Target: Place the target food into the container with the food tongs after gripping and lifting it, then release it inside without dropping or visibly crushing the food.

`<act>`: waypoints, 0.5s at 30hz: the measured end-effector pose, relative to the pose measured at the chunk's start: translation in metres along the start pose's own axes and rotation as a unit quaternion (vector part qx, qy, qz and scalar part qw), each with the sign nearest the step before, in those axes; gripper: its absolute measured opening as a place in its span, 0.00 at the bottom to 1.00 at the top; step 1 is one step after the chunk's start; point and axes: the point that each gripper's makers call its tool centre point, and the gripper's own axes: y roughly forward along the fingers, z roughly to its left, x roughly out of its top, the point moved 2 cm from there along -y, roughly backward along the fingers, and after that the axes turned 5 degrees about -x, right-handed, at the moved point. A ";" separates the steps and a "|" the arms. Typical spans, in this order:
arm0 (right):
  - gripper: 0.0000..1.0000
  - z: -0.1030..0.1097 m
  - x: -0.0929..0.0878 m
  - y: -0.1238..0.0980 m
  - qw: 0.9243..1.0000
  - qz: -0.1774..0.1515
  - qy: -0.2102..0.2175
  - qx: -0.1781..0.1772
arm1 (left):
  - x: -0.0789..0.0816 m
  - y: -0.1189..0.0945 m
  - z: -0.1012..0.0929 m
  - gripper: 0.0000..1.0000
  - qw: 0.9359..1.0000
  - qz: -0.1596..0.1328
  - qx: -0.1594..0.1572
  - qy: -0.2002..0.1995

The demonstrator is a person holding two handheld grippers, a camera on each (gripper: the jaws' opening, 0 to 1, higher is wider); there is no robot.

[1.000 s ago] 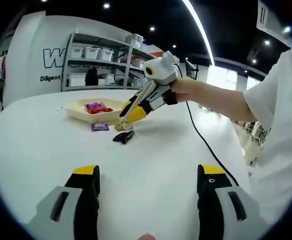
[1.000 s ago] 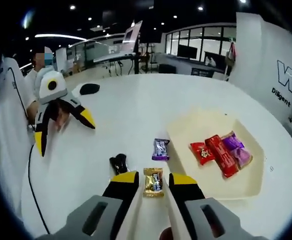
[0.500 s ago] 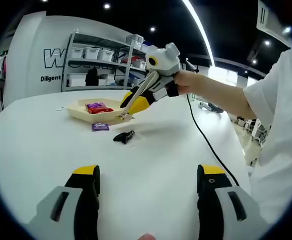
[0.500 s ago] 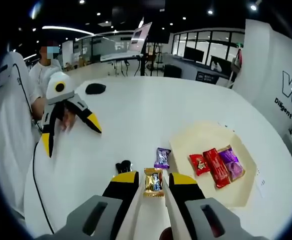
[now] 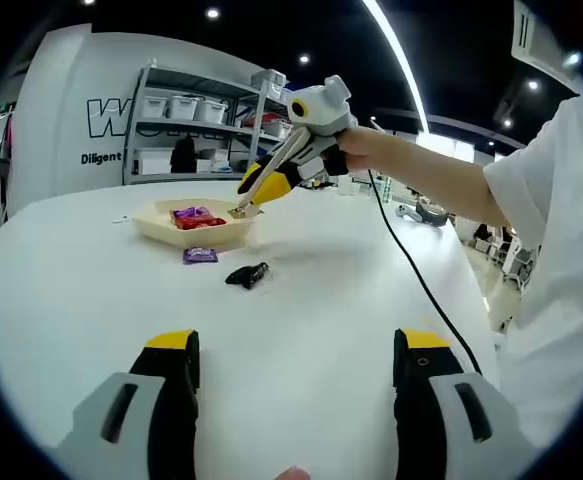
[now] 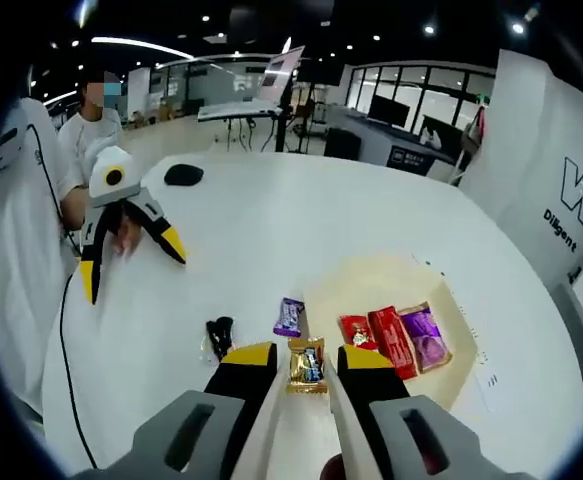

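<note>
My right gripper is shut on a small gold-wrapped candy, held in the air above the near edge of the shallow cream tray. In the left gripper view the right gripper hangs over the tray with the gold candy at its tips. Red and purple packets lie in the tray. My left gripper is open low over the white table, holding nothing; in the right gripper view the left gripper sits at the far left in a person's hand.
A purple candy and a black-wrapped candy lie on the table beside the tray. A black cable trails from the right gripper across the table. A black mouse-shaped object lies farther back. A person in white stands at the table's edge.
The right gripper has risen with the gold candy and moved from the table beside the tray to above the tray's edge. The left gripper has stayed still and open.
</note>
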 end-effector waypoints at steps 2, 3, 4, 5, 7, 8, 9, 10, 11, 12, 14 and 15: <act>0.17 -0.006 -0.004 0.002 1.000 0.003 0.002 -0.001 | 0.000 0.000 0.000 0.78 1.000 0.000 0.000 0.000; 0.17 -0.009 -0.005 0.003 1.000 0.004 0.004 -0.003 | 0.000 0.000 0.000 0.78 1.000 0.000 0.001 0.000; 0.17 -0.012 -0.007 0.005 1.000 0.005 0.003 -0.003 | 0.000 0.000 0.000 0.78 1.000 0.001 0.001 0.000; 0.17 -0.016 -0.010 0.007 1.000 0.007 0.005 -0.005 | 0.000 0.000 0.001 0.78 1.000 0.002 0.002 0.000; 0.17 -0.019 -0.013 0.011 1.000 0.009 0.004 -0.004 | 0.000 0.000 0.001 0.78 1.000 0.003 0.002 0.000; 0.17 -0.022 -0.016 0.014 1.000 0.010 -0.001 -0.005 | 0.000 0.000 0.001 0.78 1.000 0.003 0.002 0.000; 0.17 -0.024 -0.017 0.016 1.000 0.012 0.001 -0.006 | 0.000 0.000 0.001 0.78 1.000 0.003 0.002 0.000; 0.17 -0.027 -0.019 0.018 1.000 0.015 0.003 -0.004 | 0.000 0.000 0.002 0.78 1.000 0.003 0.003 0.000; 0.17 -0.028 -0.020 0.019 1.000 0.013 0.002 -0.003 | 0.000 0.000 0.002 0.78 1.000 0.003 0.003 0.000; 0.17 -0.032 -0.021 0.021 1.000 0.013 0.002 -0.003 | 0.000 0.000 0.002 0.78 1.000 0.003 0.003 -0.001; 0.17 -0.036 -0.023 0.024 1.000 0.012 0.003 0.000 | 0.000 0.000 0.002 0.78 1.000 0.004 0.004 -0.001; 0.17 -0.038 -0.023 0.026 1.000 0.010 0.003 0.000 | 0.000 0.000 0.003 0.78 1.000 0.005 0.004 -0.001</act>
